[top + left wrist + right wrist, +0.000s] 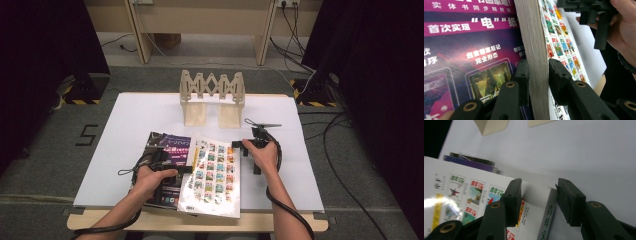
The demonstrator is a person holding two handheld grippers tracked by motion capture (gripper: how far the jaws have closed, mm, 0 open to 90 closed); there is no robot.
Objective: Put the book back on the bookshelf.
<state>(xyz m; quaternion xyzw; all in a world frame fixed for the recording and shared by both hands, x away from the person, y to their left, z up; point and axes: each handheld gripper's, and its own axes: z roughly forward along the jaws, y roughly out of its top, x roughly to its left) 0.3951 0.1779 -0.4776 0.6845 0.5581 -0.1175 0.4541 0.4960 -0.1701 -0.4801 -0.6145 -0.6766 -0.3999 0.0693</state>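
Observation:
A white book with rows of small pictures on its cover lies near the table's front, partly over a purple magazine. My left gripper is at the book's left edge. In the left gripper view its jaws press both sides of the book's page block, so my left gripper is shut on it. My right gripper is at the book's far right corner. In the right gripper view my right gripper stands open: one jaw is over the cover, the other stands off the spine.
A wooden folding rack stands at the back middle of the white table; its feet show beyond the book. The person's right hand and its gripper hang close over the book's far side. Cables trail off the front edge.

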